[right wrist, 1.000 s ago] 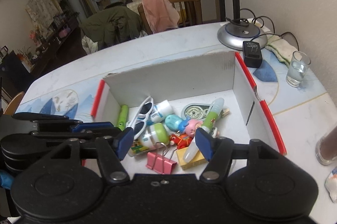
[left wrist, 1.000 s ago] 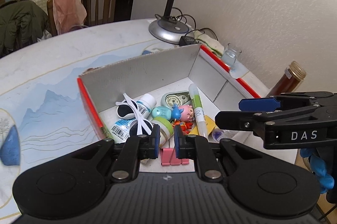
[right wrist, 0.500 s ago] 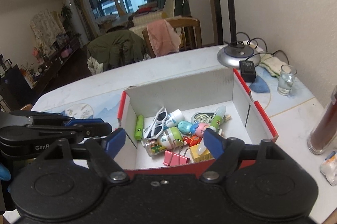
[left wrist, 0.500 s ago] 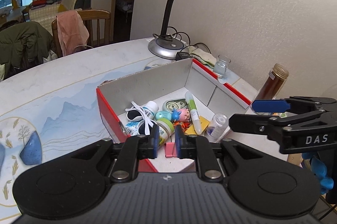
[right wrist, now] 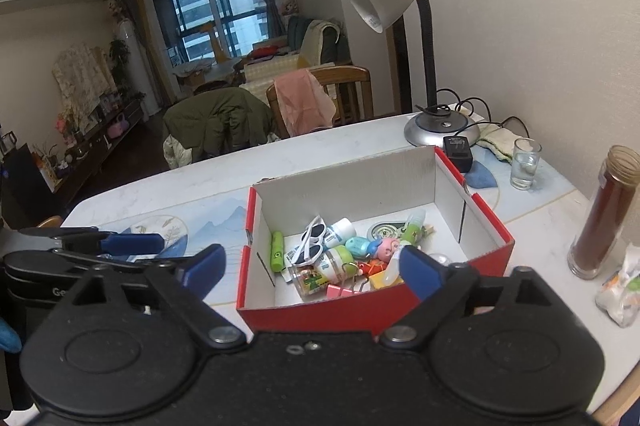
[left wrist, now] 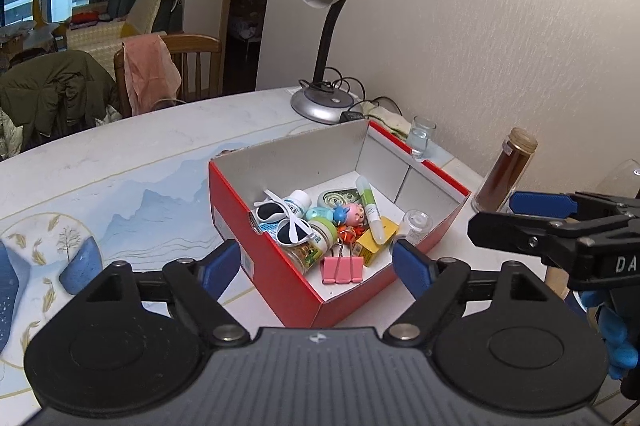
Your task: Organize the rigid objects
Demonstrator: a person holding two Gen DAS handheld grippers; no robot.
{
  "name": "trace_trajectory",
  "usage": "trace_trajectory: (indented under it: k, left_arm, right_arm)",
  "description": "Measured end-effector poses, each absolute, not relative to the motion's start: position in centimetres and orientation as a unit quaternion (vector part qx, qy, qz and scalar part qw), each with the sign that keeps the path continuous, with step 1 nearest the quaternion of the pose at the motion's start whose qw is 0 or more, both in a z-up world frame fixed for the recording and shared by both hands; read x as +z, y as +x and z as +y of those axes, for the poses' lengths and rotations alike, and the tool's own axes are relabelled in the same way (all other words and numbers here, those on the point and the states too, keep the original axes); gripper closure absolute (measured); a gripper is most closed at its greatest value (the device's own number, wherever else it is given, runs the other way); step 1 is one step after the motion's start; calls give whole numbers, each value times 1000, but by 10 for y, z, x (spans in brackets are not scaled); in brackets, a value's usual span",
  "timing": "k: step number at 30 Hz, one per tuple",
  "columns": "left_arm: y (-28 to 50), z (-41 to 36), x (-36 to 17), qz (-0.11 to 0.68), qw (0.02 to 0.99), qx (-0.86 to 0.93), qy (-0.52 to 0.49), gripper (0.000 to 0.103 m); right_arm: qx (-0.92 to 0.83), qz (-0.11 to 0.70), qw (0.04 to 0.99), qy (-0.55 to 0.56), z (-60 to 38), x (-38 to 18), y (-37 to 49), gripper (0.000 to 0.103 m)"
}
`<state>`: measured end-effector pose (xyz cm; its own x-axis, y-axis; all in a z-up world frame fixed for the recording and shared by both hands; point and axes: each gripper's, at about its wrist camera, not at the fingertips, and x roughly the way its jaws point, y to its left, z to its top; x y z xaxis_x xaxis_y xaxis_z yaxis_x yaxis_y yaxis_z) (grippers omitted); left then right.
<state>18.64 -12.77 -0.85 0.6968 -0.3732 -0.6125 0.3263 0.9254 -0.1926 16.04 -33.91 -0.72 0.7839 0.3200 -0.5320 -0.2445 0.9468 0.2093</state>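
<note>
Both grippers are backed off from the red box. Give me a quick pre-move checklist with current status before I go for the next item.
1. Left gripper empty: ok, jaws opening, nothing between them.
2. Right gripper empty: ok, jaws opening, nothing between them.
3. Red box upright on the table: ok.
4. Sorted items inside the box, such as the white sunglasses and pink binder clip: ok.
5. Brown jar and water glass standing outside the box: ok.
6. Loose items left to sort: cannot tell.
</note>
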Motion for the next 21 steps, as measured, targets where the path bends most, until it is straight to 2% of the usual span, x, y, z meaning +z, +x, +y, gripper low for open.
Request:
trace_trajectory:
  k: [1,3,21]
  left_arm:
    - [184,-126,-7,337,921,-190,-35,17]
    - [179,-124,-6,331,923,-191,-38,1]
    - [157,-117,-7,287,936,-200,-29,0]
  right_arm:
    - [147,290,943,64,-338,-6,158,3]
    - [144,282,946,66,-336,-5,152,1]
    - [116,275,951,81,-330,-6,131,0]
